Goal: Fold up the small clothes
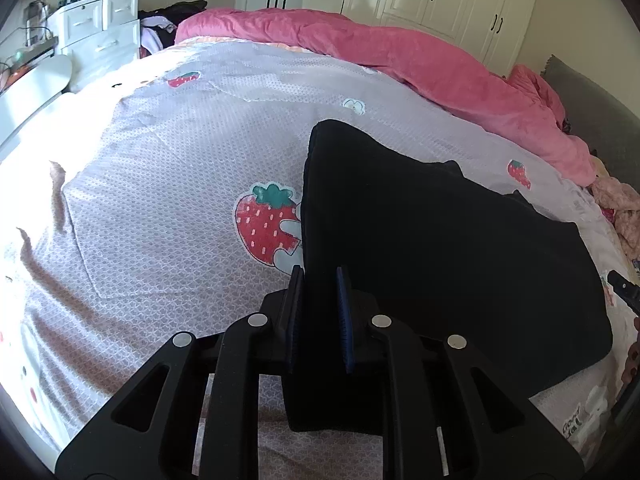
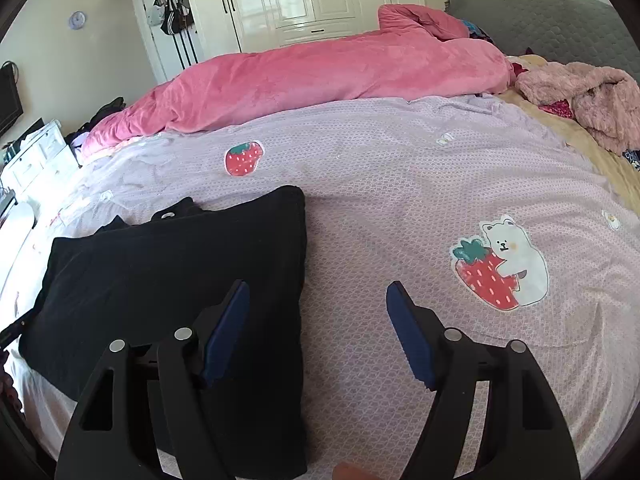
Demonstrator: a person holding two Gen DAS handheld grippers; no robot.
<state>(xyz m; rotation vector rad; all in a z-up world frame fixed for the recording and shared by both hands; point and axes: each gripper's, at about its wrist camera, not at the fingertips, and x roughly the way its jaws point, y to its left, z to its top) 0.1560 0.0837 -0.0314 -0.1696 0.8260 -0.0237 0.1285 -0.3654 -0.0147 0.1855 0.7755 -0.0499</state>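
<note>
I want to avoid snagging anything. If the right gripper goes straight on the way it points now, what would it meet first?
Probably bare bedsheet: the open right gripper has only sheet between its fingers, the black garment under its left finger, and the pink duvet beyond. Depth is unclear.

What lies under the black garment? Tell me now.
The black garment lies flat on the lilac printed bedsheet, partly covering a strawberry print. Whatever else sits beneath the fabric is hidden. The left gripper pinches its near edge.

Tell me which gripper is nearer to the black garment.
Left. The left gripper is shut on the black garment edge; the right gripper is open, over the garment's right edge.
</note>
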